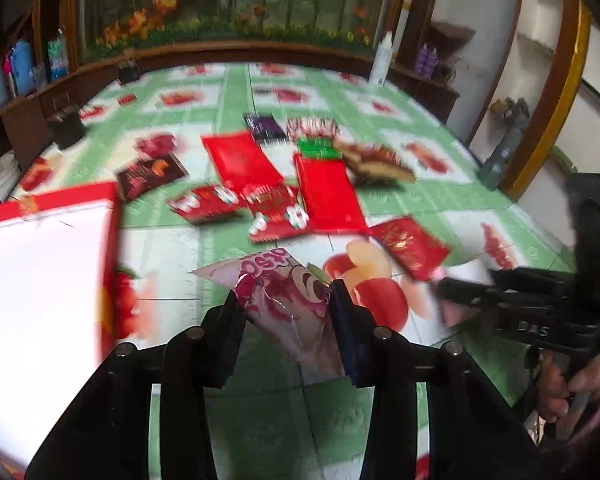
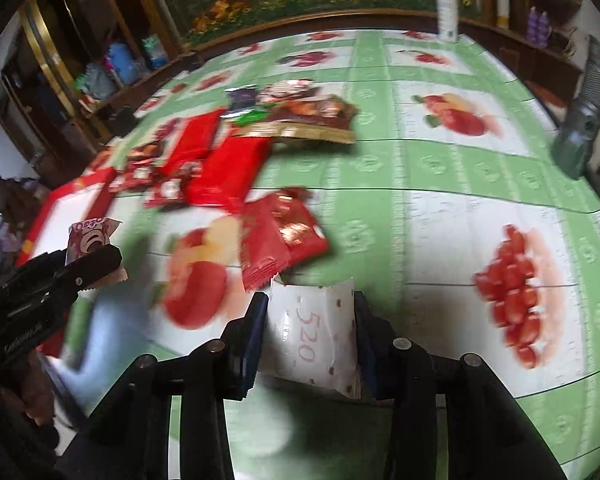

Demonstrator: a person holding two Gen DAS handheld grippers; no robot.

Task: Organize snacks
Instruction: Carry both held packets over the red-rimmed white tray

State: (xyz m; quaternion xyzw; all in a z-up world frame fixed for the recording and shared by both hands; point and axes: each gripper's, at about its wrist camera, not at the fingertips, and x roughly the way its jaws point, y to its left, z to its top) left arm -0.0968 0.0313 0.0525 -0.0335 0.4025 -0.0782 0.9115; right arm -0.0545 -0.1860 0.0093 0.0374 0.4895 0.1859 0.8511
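Note:
My left gripper (image 1: 286,304) is shut on a pink and white snack packet (image 1: 288,300) and holds it above the table; the same packet shows in the right wrist view (image 2: 90,238). My right gripper (image 2: 310,316) is shut on a white packet marked 520 (image 2: 316,332). A red-rimmed box with a white inside (image 1: 40,280) lies at the left, also seen in the right wrist view (image 2: 66,208). Several red, brown and purple snack packets (image 1: 300,184) lie in a loose pile mid-table. A small red packet (image 2: 284,236) lies just beyond my right gripper.
The table has a green and white fruit-print cloth (image 2: 440,184). A white spray bottle (image 2: 447,8) stands at the far edge. A dark grey object (image 2: 578,136) stands at the right edge. Shelves with bottles (image 1: 24,64) line the left wall.

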